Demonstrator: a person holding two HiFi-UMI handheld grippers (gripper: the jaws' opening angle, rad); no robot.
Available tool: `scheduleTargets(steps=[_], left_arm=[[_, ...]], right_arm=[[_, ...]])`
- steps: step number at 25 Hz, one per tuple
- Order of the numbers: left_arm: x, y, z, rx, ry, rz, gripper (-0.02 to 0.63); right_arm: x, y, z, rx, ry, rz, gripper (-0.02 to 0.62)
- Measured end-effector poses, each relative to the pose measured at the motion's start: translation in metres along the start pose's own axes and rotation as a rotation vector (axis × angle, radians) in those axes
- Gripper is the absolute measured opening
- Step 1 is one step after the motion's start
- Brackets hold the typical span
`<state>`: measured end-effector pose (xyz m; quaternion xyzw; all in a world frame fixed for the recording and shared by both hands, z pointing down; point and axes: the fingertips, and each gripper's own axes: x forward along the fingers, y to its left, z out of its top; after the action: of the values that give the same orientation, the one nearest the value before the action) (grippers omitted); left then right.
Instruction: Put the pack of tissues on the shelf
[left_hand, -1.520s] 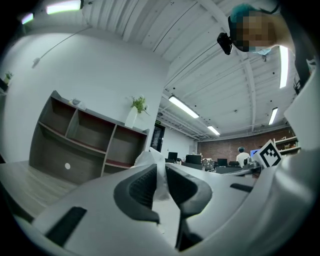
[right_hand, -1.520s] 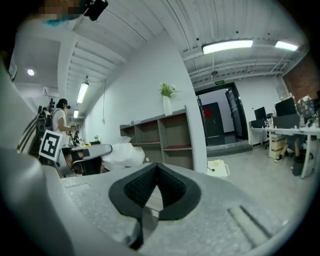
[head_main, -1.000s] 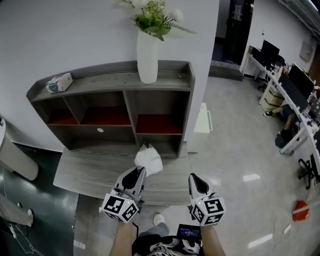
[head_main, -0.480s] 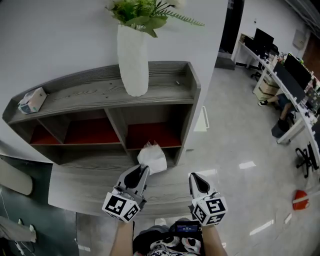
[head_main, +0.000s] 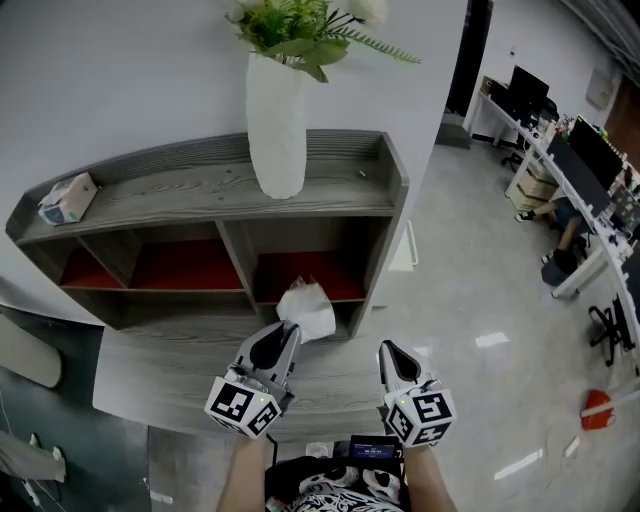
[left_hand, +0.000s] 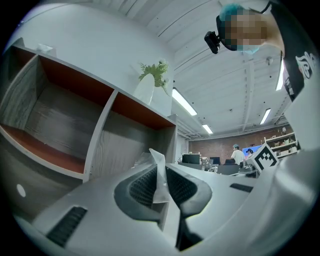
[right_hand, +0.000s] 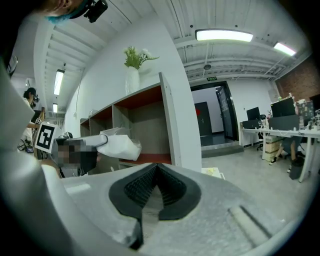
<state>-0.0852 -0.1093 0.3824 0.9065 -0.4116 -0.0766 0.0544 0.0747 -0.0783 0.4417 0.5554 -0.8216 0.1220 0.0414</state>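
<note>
My left gripper (head_main: 284, 337) is shut on a white, soft pack of tissues (head_main: 308, 309) and holds it in front of the lower right compartment of the grey wooden shelf (head_main: 200, 190). In the left gripper view a thin flap of the pack (left_hand: 159, 167) is pinched between the ribbed pads (left_hand: 142, 186), with the red-lined compartments ahead. My right gripper (head_main: 388, 353) hovers beside it, shut with nothing in it. The right gripper view shows its pads (right_hand: 172, 187) closed together and the pack (right_hand: 120, 146) off to the left by the shelf.
On top of the shelf stand a white vase with green plants (head_main: 277, 120) and a tissue box (head_main: 68, 198) at the left end. A low grey platform (head_main: 170, 365) lies under the grippers. Desks with monitors (head_main: 590, 165) fill the far right, across a glossy floor.
The shelf has come nearer and larger in the head view. The left gripper has kept its hold on the pack, now a little higher against the right compartment.
</note>
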Motion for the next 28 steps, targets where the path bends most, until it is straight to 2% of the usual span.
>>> scheduleTargets(steps=[12,17,28], left_arm=[[0.022,0.014,-0.008,0.014,0.014,0.022,0.04],[0.03,0.017,-0.017,0.058,0.049,0.031,0.04],[0.043,0.035,-0.03,0.04,0.068,0.054,0.04]], right_arm=[[0.021,-0.017,0.01,0.027,-0.017,0.019,0.005],[0.033,-0.023,0.006,0.052,-0.006,0.035,0.005],[0.047,-0.031,-0.003,0.075,0.025,0.04,0.005]])
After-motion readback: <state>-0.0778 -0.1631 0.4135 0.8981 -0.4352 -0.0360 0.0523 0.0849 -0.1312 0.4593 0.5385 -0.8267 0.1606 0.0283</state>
